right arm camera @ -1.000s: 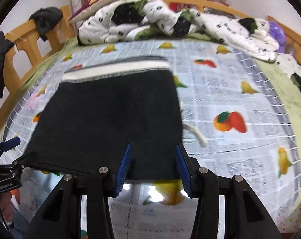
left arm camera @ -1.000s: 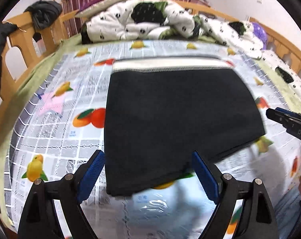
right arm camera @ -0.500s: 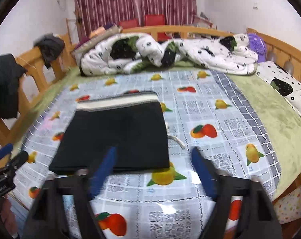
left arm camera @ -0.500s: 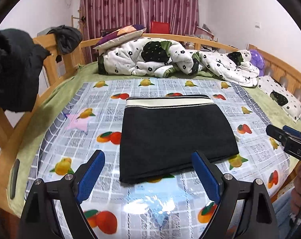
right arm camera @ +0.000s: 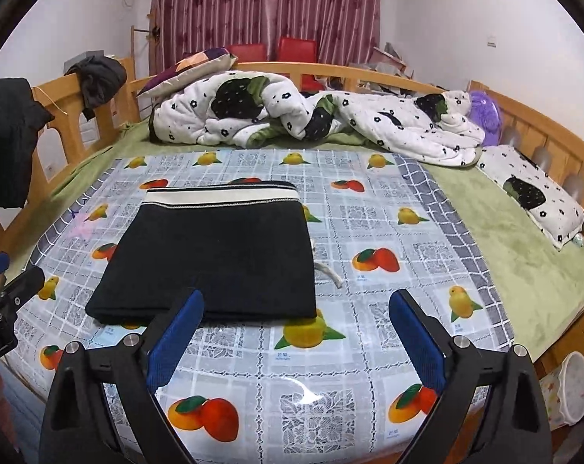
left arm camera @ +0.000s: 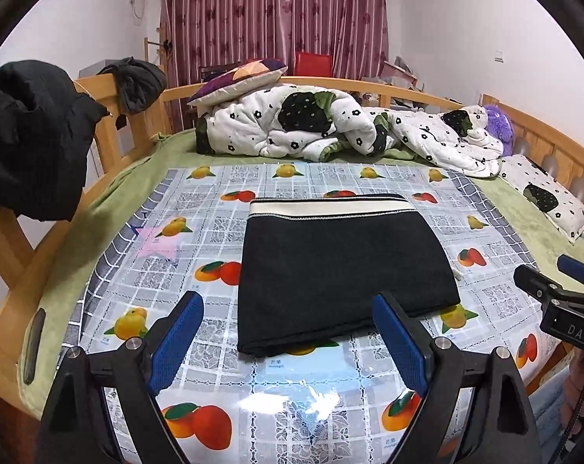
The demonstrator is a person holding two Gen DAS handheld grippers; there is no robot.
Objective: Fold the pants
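The black pants (left arm camera: pixel 342 263) lie folded into a flat rectangle on the fruit-print cloth (left arm camera: pixel 199 247), white waistband at the far edge. They also show in the right wrist view (right arm camera: pixel 214 255), with a white drawstring (right arm camera: pixel 328 272) sticking out on the right side. My left gripper (left arm camera: pixel 288 344) is open and empty, held back from the near edge of the pants. My right gripper (right arm camera: pixel 295 344) is open and empty, also back from the near edge, a little to the right of the pants.
A crumpled white flowered quilt (left arm camera: pixel 330 127) and a pillow (left arm camera: pixel 241 77) lie at the far end of the bed. Dark clothes (left arm camera: pixel 29 135) hang on the wooden rail on the left. A small pillow (right arm camera: pixel 535 193) lies right. A bin (right arm camera: pixel 570 386) stands below right.
Both grippers have pulled back and up from the pants' near edge. The right gripper, nearly closed at the edge a second ago, has opened wide. The pants lie still, folded.
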